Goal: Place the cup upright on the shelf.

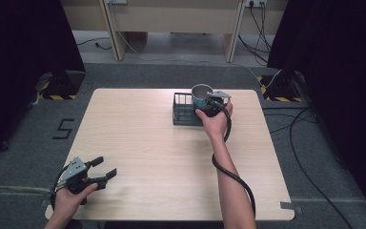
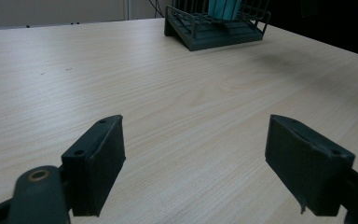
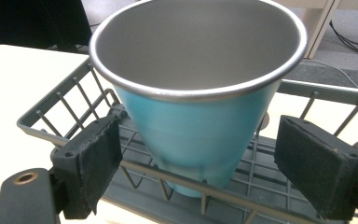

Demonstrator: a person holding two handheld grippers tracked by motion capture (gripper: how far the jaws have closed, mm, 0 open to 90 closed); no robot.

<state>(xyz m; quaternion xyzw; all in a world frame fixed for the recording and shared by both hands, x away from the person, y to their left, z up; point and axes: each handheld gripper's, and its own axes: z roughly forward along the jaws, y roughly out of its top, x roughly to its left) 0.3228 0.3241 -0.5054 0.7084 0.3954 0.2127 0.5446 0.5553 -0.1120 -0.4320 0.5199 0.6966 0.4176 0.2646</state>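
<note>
Even overhead light, soft shadows on the table (image 1: 171, 157) (dark at both sides); near claws slightly blurred.

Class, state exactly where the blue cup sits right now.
The blue cup stands upright inside the wire rack at the table's far right, between the open right claw.

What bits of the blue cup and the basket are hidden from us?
- Blue cup: its base, right gripper view, sits behind the wire basket's front rail.
- Blue cup, left gripper view: its upper part is cut off by the top edge.
- Basket, high view: its right end is behind the hand and right gripper.
- Whether the cup touches the basket floor: unclear.
</note>
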